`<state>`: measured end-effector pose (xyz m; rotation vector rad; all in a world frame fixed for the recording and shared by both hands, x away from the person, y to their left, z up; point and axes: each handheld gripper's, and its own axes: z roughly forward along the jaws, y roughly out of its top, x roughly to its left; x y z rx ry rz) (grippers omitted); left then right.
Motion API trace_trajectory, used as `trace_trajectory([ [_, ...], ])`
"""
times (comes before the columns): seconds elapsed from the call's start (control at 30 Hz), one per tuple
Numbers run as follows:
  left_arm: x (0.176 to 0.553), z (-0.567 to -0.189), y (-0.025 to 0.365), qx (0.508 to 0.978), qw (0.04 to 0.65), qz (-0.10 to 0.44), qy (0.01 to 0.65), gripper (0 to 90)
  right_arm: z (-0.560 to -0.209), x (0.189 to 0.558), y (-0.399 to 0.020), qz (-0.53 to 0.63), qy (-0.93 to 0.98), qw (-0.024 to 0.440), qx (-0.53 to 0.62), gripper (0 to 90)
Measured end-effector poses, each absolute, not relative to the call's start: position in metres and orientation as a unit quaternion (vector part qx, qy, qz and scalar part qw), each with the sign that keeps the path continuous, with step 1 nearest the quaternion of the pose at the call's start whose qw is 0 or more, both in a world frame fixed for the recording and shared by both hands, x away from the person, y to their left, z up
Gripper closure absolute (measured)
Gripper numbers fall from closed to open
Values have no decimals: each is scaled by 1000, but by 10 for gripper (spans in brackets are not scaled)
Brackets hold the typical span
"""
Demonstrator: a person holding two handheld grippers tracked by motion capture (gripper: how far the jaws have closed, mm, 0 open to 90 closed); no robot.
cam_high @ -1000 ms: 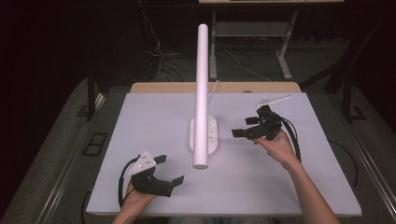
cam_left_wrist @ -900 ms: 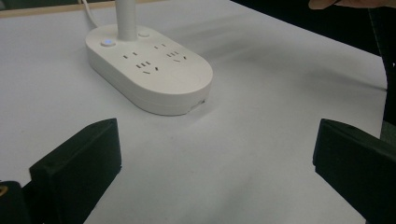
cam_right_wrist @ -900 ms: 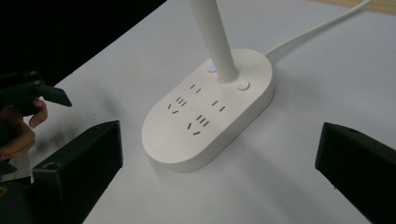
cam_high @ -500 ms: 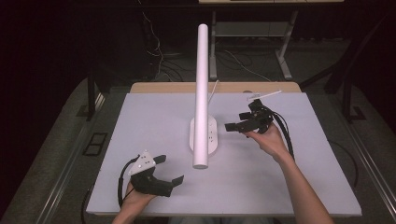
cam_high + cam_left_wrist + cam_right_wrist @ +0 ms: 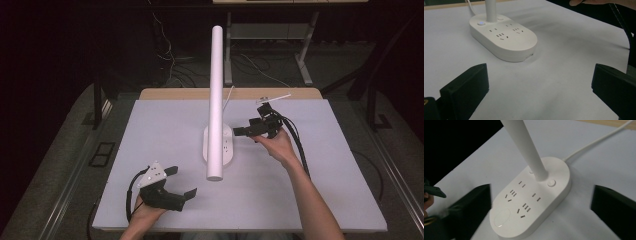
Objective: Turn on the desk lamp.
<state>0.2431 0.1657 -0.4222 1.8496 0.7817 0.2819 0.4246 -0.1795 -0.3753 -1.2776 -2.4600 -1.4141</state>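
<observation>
We are observing, at the left of the high view, the left gripper (image 5: 180,182) resting low near the front edge of the white table (image 5: 150,130), a hand (image 5: 145,215) gripping it from below; its jaws are standing released, wide apart, with nothing between them, and a grey three-cornered plate (image 5: 153,175) is sitting on top. In the left gripper view, those two black jaws are framing bare table surface, with the lamp base (image 5: 502,36) lying well ahead of them.

Moving to the centre, we are noting a white desk lamp: an oval base (image 5: 218,145) carrying socket openings, and a straight white tube (image 5: 215,100) rising from its far end. In the right gripper view we are counting several slot groups on the base top (image 5: 529,202), a round button (image 5: 551,182) beside the tube foot, and an oval pad (image 5: 502,218) at the near end. A white cord (image 5: 599,141) is running off from the base toward the table's far edge.

At the right, the right gripper (image 5: 242,132) is hovering just beside the base, held by the right hand (image 5: 276,145). Its jaws are spread wide and are holding nothing, flanking the base in its own view
</observation>
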Motion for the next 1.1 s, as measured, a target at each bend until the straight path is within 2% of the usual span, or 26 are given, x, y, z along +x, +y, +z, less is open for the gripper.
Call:
trace_trajectory([
  [0.13, 242, -422, 166, 774, 529, 118, 326, 1, -376, 427, -177, -463, -787, 13, -408, 70],
  [0.17, 242, -422, 166, 774, 530, 118, 326, 1, -377, 428, -174, -460, -788, 12, -408, 89],
  [0.2, 242, -422, 166, 773, 531, 117, 327, 2, -377, 429, -173, -461, -789, 11, -407, 145],
  [0.43, 242, -421, 166, 772, 533, 116, 326, 2, -379, 432, -169, -466, -784, 16, -410, 220],
  [0.5, 242, -421, 166, 773, 532, 117, 325, 2, -382, 435, -167, -466, -785, 15, -407, 279],
  [0.7, 242, -421, 166, 773, 532, 116, 326, 2, -387, 439, -163, -463, -788, 24, -405, 357],
  [0.83, 242, -421, 166, 773, 533, 116, 325, 2, -392, 443, -157, -459, -792, 33, -401, 464],
  [1.1, 241, -421, 166, 773, 533, 116, 324, 2, -397, 447, -145, -453, -797, 31, -397, 585],
])
